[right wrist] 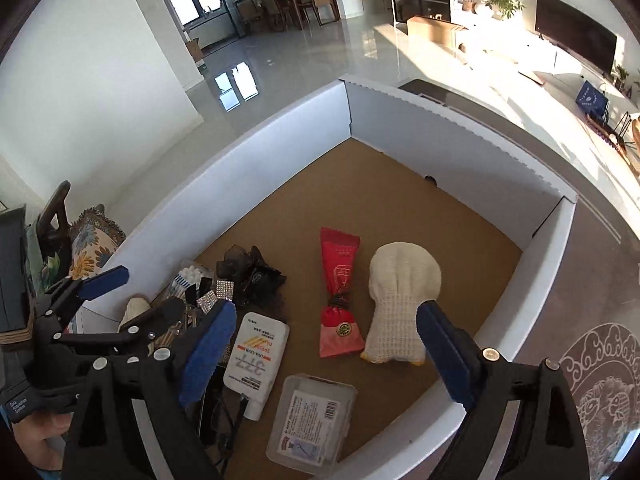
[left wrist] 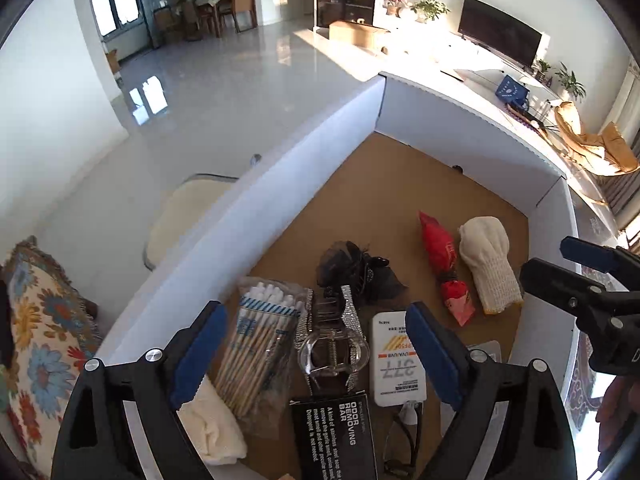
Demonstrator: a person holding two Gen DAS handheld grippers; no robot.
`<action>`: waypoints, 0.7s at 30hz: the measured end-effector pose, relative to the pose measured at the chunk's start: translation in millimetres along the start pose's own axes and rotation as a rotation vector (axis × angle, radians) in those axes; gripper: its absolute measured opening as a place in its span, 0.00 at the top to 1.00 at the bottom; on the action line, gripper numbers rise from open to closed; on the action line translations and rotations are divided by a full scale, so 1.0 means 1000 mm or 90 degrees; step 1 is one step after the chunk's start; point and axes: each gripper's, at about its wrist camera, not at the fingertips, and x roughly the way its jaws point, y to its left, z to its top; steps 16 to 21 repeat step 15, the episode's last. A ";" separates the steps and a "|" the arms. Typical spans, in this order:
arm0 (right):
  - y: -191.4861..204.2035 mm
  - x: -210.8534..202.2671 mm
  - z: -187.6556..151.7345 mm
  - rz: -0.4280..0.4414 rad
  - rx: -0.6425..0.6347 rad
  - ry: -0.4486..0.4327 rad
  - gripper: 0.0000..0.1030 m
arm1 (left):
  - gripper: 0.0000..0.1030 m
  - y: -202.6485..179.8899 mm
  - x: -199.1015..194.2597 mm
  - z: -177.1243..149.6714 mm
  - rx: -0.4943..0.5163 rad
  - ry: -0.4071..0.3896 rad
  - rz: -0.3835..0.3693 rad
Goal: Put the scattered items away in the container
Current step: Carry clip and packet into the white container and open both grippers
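Both my grippers spread wide over the box, nothing pinched.
Left gripper (left wrist: 316, 354) hangs above the hair clip (left wrist: 334, 350), swabs (left wrist: 256, 344) left. Right gripper (right wrist: 326, 350) sits over the glove (right wrist: 400, 304) and red packet (right wrist: 340, 300); all lie inside the box (right wrist: 256, 168), near side.

Each tool is a black plastic frame of triangular, cut-out arms ending in two fingers faced with blue ribbed pads. Round silver screw heads sit at the arm joints behind the pads. The left tool (left wrist: 314, 354) carries small white lettering on its handle; the right tool (right wrist: 326, 354) looks the same build.
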 end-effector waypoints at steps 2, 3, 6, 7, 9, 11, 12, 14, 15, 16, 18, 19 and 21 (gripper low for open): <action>-0.002 -0.009 -0.003 -0.002 -0.004 -0.005 0.10 | 0.11 -0.001 -0.017 -0.002 -0.010 -0.031 0.024; -0.002 -0.013 -0.006 -0.003 -0.005 -0.006 0.10 | 0.11 0.000 -0.025 -0.004 -0.018 -0.044 0.022; -0.004 -0.019 -0.012 -0.002 -0.008 -0.008 0.10 | 0.11 0.003 -0.042 -0.010 -0.055 -0.060 0.015; -0.005 -0.020 -0.013 -0.003 -0.011 -0.006 0.10 | 0.11 0.003 -0.045 -0.011 -0.062 -0.058 0.016; -0.003 -0.019 -0.018 -0.009 -0.018 -0.004 0.10 | 0.11 0.000 -0.051 -0.012 -0.073 -0.058 0.014; -0.003 -0.019 -0.021 -0.011 -0.021 -0.001 0.10 | 0.01 -0.002 -0.058 -0.014 -0.081 -0.065 0.007; -0.003 -0.019 -0.022 -0.010 -0.022 -0.001 0.10 | 0.00 -0.002 -0.061 -0.015 -0.087 -0.072 0.003; -0.001 -0.019 -0.024 -0.009 -0.025 -0.001 0.10 | 0.00 -0.003 -0.065 -0.018 -0.099 -0.082 -0.005; 0.000 -0.019 -0.024 -0.009 -0.028 -0.001 0.10 | 0.00 -0.004 -0.065 -0.018 -0.100 -0.081 -0.009; 0.000 -0.019 -0.024 -0.009 -0.028 -0.001 0.10 | 0.00 -0.004 -0.065 -0.018 -0.100 -0.081 -0.009; 0.000 -0.019 -0.024 -0.009 -0.028 -0.001 0.10 | 0.00 -0.004 -0.065 -0.018 -0.100 -0.081 -0.009; 0.000 -0.019 -0.024 -0.009 -0.028 -0.001 0.10 | 0.00 -0.004 -0.065 -0.018 -0.100 -0.081 -0.009; 0.000 -0.019 -0.024 -0.009 -0.028 -0.001 0.10 | 0.00 -0.004 -0.065 -0.018 -0.100 -0.081 -0.009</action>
